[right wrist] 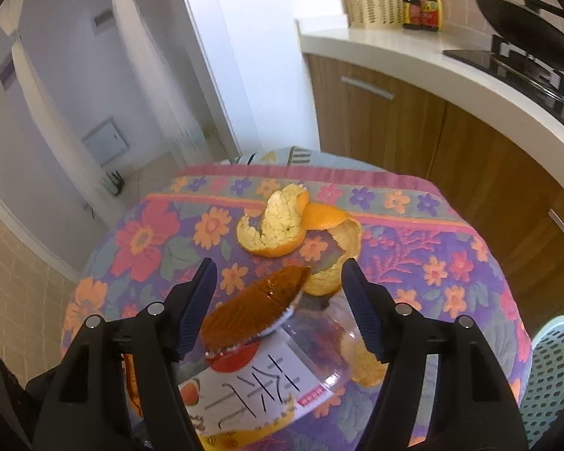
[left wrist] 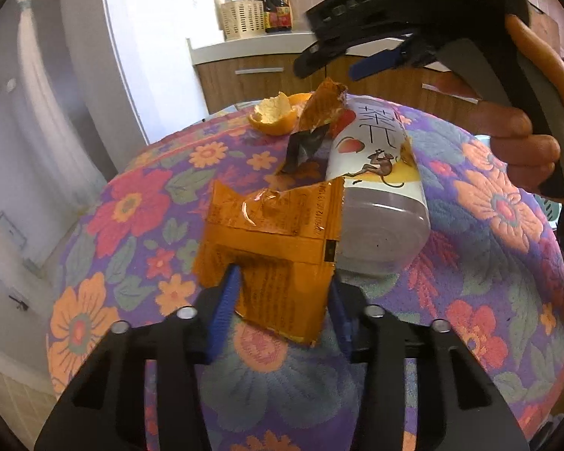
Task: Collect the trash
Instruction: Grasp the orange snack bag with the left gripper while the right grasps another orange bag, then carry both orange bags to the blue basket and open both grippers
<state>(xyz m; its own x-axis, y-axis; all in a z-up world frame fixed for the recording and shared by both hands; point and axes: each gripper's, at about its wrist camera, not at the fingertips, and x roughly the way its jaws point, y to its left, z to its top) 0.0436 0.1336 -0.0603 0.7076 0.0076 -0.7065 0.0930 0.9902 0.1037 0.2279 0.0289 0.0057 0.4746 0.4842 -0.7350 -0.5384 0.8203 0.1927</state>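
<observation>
Trash on the flowered tablecloth (left wrist: 124, 203), none of it collected as far as these views show: an orange wrapper (left wrist: 274, 240), a clear plastic bottle (left wrist: 379, 203) with a printed label, a second torn wrapper piece (left wrist: 319, 112) and orange peel (right wrist: 278, 229). A green slotted basket (right wrist: 552, 376) sits off the table's right edge, likely the bin; whether it holds anything you cannot tell. Your left gripper (left wrist: 282, 300) has its jaws spread, one either side of the wrapper's near end, not yet pinching it. Your right gripper (right wrist: 278, 300) hovers over the bottle's top end with jaws wide apart, holding nothing. The bottle lies on its side, long axis running from your left gripper toward the peel, base nearest the left gripper, neck end toward the peel. The wrapper lies flat just beside the bottle, its length roughly parallel. Everything remains to be picked up.
</observation>
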